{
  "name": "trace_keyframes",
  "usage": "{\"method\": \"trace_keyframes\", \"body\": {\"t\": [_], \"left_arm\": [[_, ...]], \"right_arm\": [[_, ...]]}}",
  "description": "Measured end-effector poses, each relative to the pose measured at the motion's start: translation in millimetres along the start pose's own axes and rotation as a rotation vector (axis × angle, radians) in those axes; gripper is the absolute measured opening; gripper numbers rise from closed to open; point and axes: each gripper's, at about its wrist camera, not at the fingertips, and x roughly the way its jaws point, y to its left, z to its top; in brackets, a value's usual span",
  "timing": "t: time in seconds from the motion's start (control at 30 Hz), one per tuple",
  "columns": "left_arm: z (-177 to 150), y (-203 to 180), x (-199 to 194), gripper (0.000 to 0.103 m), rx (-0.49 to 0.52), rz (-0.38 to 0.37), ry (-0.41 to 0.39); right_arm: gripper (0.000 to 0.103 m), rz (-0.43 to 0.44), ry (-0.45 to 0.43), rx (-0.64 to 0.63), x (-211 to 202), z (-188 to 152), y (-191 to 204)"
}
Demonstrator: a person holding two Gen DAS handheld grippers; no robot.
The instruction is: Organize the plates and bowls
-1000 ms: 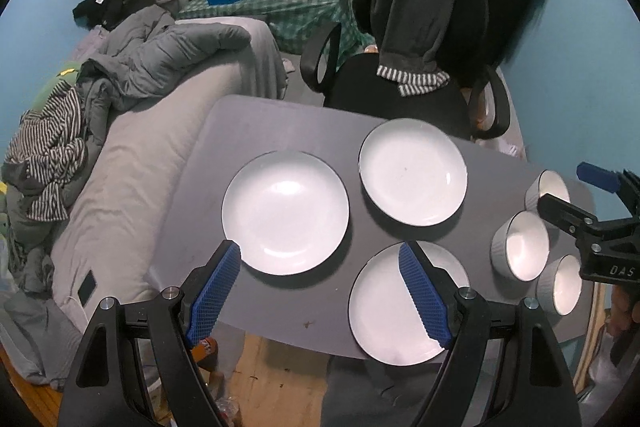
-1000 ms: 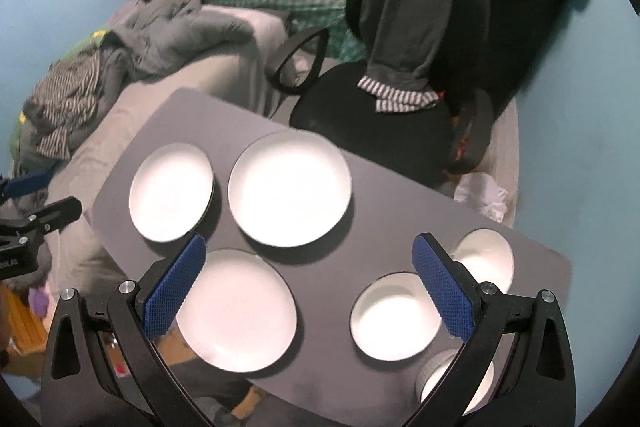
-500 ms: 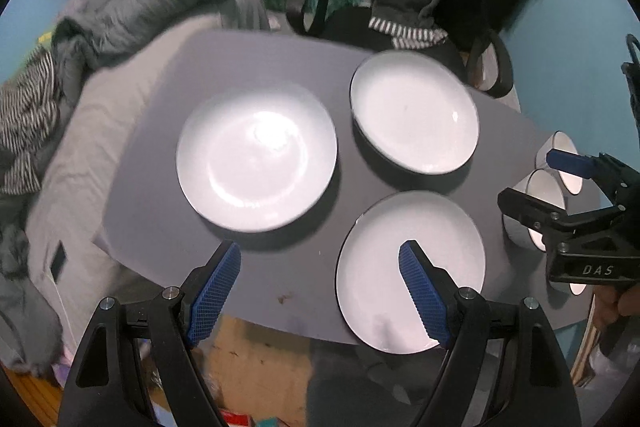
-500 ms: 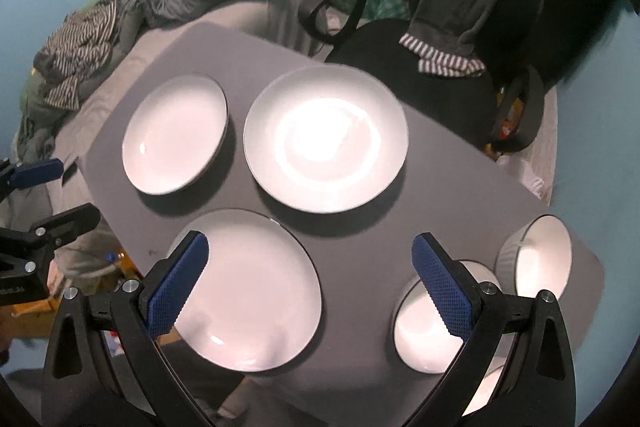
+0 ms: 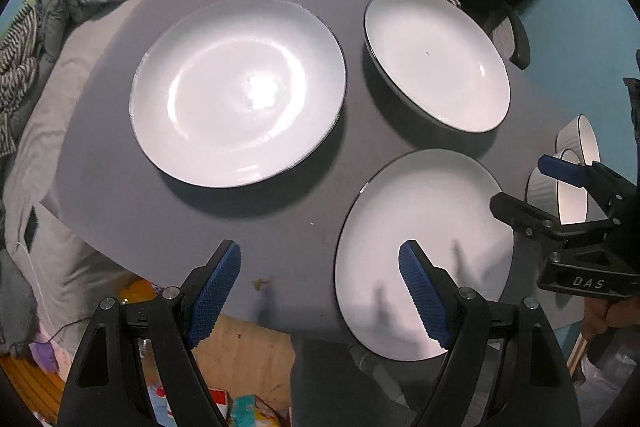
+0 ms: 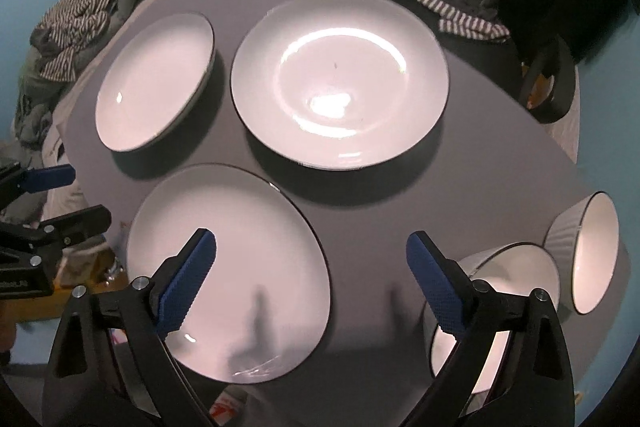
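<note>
— Coming down closer over the counter (image 5: 300,211) than a second ago, with both pairs of tongs at once. Filling far more of each view with the plates now, and leaving the bed and chair up at the edges.

— Carrying anything yet?

— Nothing. Holding the left tongs (image 5: 320,255) spread wide and empty, hovering over the counter's front edge just left of the near plate (image 5: 432,203). Keeping the right tongs (image 6: 311,241) equally wide and empty, straddling the right side of that same plate, with one fingertip over it and the other near the bowls (image 6: 592,251).

— Moving any of the dishes meanwhile?

— Not moving any. Still lying apart on the counter as before: the far-left plate (image 5: 240,95), the far-right plate (image 5: 436,59) and the near plate, none touching another. Still clustering the bowls at the right end, well apart from the far-left plate.

— Meaning what for the job?

— Probably ending the approach and starting the first pick, with no stacking done so far. Likely going for the near plate, judging by both pairs of tongs closing in around it.

— Worrying about anything?

— Gripping a thin, glossy rim lying flat on the counter; probably needing a low, slanted entry at the overhanging front edge. Also risking a clash between the two pairs of tongs, working so near each other.
</note>
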Motion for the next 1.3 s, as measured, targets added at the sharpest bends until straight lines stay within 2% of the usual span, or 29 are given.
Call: {"method": "trace_keyframes", "body": {"t": [0.2, 0.43, 0.53, 0.6, 0.7, 0.83, 0.97, 1.17, 1.3], "left_arm": [[-4, -2, 13, 0.083, -0.020, -0.007, 0.044], [-4, 0, 21, 0.081, -0.048, -0.037, 0.079], [-3, -1, 24, 0.075, -0.061, -0.052, 0.092], [-4, 0, 30, 0.065, -0.071, -0.058, 0.103], [-5, 3, 34, 0.056, -0.098, -0.075, 0.126], [-10, 7, 43, 0.054, -0.124, -0.086, 0.134], [-9, 7, 49, 0.040, -0.137, -0.098, 0.150], [-11, 13, 57, 0.031, -0.164, -0.124, 0.168], [-13, 19, 58, 0.028, -0.172, -0.137, 0.170]], "right_arm": [[0.095, 0.011, 0.022, 0.008, 11, -5, -1], [0.082, 0.046, 0.047, 0.022, 19, -10, 0], [0.078, 0.061, 0.061, 0.030, 22, -13, 0], [0.075, 0.073, 0.074, 0.037, 25, -15, -1], [0.064, 0.083, 0.088, 0.042, 28, -17, 0], [0.058, 0.095, 0.122, 0.056, 34, -21, 1], [0.046, 0.111, 0.146, 0.069, 40, -26, 0], [0.028, 0.126, 0.164, 0.080, 40, -32, 4], [0.028, 0.159, 0.159, 0.132, 39, -32, 0]]}}
